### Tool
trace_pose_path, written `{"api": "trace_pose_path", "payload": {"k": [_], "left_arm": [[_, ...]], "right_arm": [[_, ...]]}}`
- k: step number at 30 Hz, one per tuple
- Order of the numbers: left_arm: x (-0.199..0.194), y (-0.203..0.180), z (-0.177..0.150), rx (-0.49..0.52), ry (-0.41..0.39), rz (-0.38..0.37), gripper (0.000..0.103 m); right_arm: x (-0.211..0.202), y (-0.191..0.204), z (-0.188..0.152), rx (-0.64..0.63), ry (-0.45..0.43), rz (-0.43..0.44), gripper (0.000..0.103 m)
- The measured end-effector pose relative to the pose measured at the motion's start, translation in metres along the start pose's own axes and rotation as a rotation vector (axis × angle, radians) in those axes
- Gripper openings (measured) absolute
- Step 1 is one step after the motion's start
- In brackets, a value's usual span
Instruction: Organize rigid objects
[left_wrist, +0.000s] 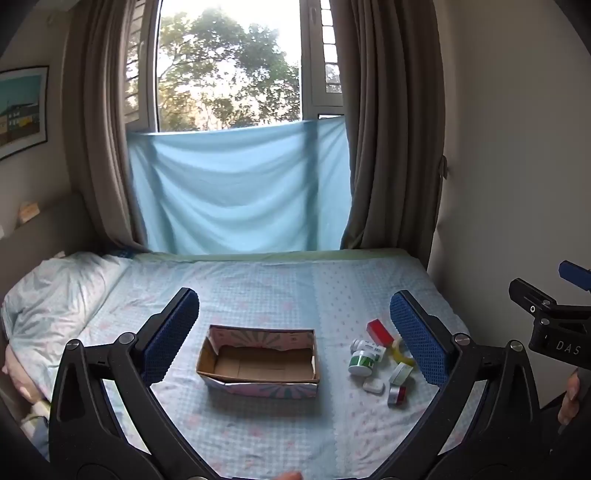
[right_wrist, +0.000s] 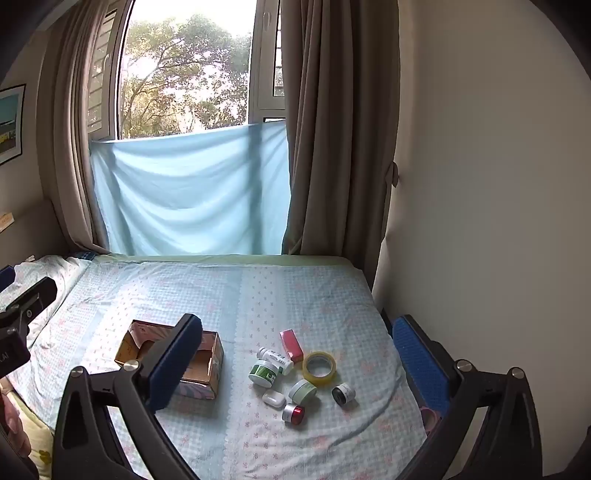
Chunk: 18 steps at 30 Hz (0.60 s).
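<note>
An open cardboard box (left_wrist: 258, 360) sits empty on the bed; it also shows in the right wrist view (right_wrist: 207, 363). To its right lies a cluster of small items: a red box (right_wrist: 291, 344), a white bottle (right_wrist: 275, 356), a green-lidded jar (right_wrist: 263, 373), a tape roll (right_wrist: 319, 368), a pale green jar (right_wrist: 303, 391), a white case (right_wrist: 274, 398), a red-capped jar (right_wrist: 294, 413) and a black-capped jar (right_wrist: 342, 394). My left gripper (left_wrist: 295, 332) is open above the box. My right gripper (right_wrist: 295, 350) is open above the cluster. Both are empty.
The bed (left_wrist: 258, 280) has a checked blue sheet, with a pillow (left_wrist: 55, 291) at the left. A blue cloth (left_wrist: 240, 188) and brown curtains (left_wrist: 391, 129) hang at the window behind. A wall (right_wrist: 498, 184) borders the bed's right edge.
</note>
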<state>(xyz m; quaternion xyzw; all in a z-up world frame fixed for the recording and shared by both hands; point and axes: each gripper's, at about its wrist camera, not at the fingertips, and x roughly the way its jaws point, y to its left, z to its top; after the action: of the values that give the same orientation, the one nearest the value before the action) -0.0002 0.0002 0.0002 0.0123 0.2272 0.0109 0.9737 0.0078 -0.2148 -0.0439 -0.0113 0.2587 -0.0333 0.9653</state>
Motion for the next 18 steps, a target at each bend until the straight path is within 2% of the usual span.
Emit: {"api": "trace_pose_path", "payload": {"k": [3, 6, 18], "left_arm": [[0.008, -0.001, 0.002, 0.013, 0.018, -0.004, 0.103], [0.003, -0.004, 0.001, 0.02, -0.013, 0.003, 0.103], [0.0, 0.004, -0.001, -0.008, -0.012, -0.019, 0.103]], "right_arm": [[0.0, 0.0, -0.001, 0.007, -0.012, 0.005, 0.103], [0.001, 0.001, -0.001, 0.0, -0.001, 0.001, 0.103], [0.005, -0.002, -0.002, -0.001, -0.007, 0.005, 0.103]]}}
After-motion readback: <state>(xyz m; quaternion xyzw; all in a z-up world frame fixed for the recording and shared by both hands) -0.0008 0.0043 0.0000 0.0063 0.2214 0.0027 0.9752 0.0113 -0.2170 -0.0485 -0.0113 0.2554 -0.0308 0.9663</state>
